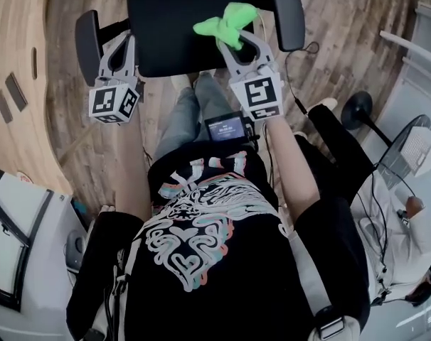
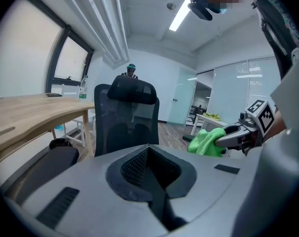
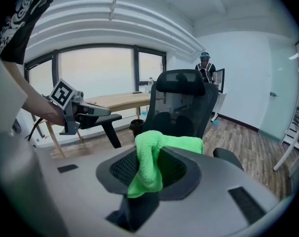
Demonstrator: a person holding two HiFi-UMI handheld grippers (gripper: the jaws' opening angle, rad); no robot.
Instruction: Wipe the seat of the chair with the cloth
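Observation:
The black office chair's seat [image 1: 173,27] lies at the top of the head view, an armrest [image 1: 87,38] on its left and another [image 1: 286,9] on its right. A bright green cloth [image 1: 226,23] hangs over the seat's right front part, and my right gripper [image 1: 233,40] is shut on it. In the right gripper view the cloth [image 3: 152,162] bunches between the jaws, with the chair's backrest [image 3: 181,102] ahead. My left gripper [image 1: 127,41] hovers at the seat's left front edge, shut and holding nothing. The left gripper view faces the backrest [image 2: 127,122] and shows the cloth [image 2: 204,142] at right.
A curved wooden desk [image 1: 16,62] runs along the left, with a bottle [image 2: 83,87] on it. A person [image 2: 131,70] stands behind the chair. A black round stand base [image 1: 358,109] and cables lie on the wood floor at right. A white cabinet [image 1: 16,240] sits lower left.

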